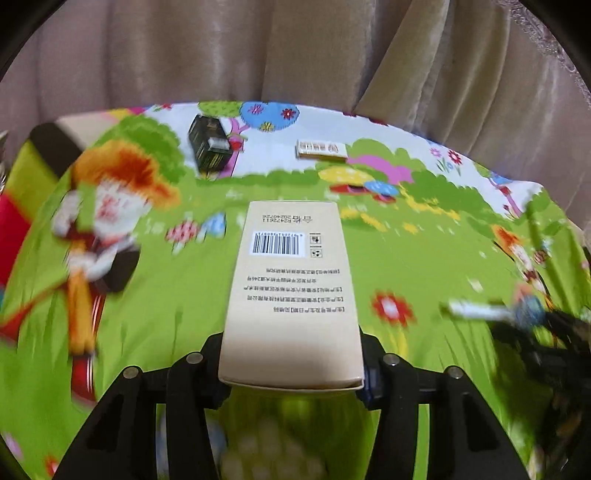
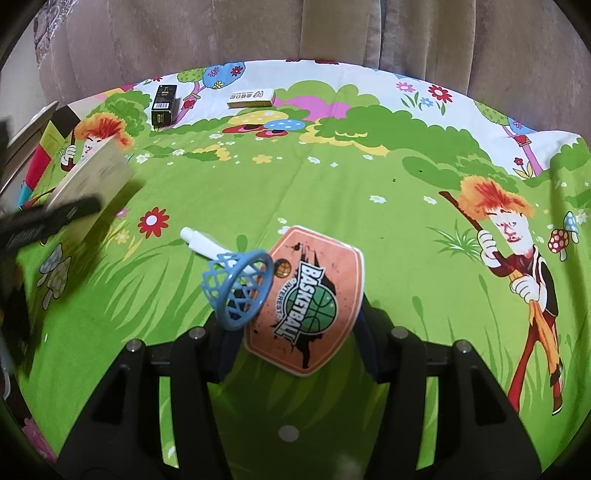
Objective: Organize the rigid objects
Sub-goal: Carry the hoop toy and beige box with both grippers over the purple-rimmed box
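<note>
Left gripper (image 1: 291, 363): clamped on the near end of a beige box (image 1: 291, 288), jaws squeezing it from both sides. The box sticks straight out ahead with its barcode face up, held above the cloth.

Right gripper (image 2: 295, 332): jaws closed on a toy basketball backboard (image 2: 310, 302), orange with "BASKETBALL" printed on it. The fingers pinch its lower edges.

Hoop: the blue hoop (image 2: 238, 286) with its net hangs off the left side of the backboard, and a white tube-like piece (image 2: 199, 242) pokes out behind it. Can't tell how that piece joins on.

Surface: a cartoon-print cloth (image 2: 332, 192), mostly bright green with flowers, mushrooms and orange-haired figures. It covers the whole table.

Far edge of the cloth: a black box (image 2: 164, 105) lies toward the far-left corner. A flat cream box (image 2: 252, 98) sits just to its right, well apart from it. Both show up in the left wrist view too, pretty blurry there.

Other gripper, from the right wrist view: the beige box is at the left edge, tilted and smeared with motion blur.

Background: brownish curtain (image 2: 258, 33) folds hang right behind the far edge.
</note>
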Tool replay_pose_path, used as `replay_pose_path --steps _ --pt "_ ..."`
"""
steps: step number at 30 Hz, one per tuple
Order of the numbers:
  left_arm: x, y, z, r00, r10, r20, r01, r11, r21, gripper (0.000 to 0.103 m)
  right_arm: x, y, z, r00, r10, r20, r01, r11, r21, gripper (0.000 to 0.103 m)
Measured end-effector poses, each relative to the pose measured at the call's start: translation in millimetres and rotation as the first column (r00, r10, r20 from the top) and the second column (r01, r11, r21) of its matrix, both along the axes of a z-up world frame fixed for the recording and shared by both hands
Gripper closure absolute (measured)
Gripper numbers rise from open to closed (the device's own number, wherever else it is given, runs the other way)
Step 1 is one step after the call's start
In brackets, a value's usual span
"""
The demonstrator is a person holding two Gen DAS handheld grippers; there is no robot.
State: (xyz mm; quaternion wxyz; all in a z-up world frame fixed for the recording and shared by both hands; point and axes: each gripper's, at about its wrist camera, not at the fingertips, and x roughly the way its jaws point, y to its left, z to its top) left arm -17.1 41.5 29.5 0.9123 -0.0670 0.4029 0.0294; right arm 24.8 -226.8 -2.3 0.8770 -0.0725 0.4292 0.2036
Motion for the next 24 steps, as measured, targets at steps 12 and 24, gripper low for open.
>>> replay_pose_path --steps 12,24 --pt "-72 -54 -3 0.994 -0.109 -0.020 0.110 0.992 0.063 0.052 -59 -38 25 0.992 -0.119 -0.046 0.123 0.989 0.083 0.046" --pt "-104 -136 4 0.955 -0.294 -0.032 0.296 0.949 0.108 0.052 -141 -134 42 0.966 -0.257 -0.029 0.259 0.961 0.098 0.046"
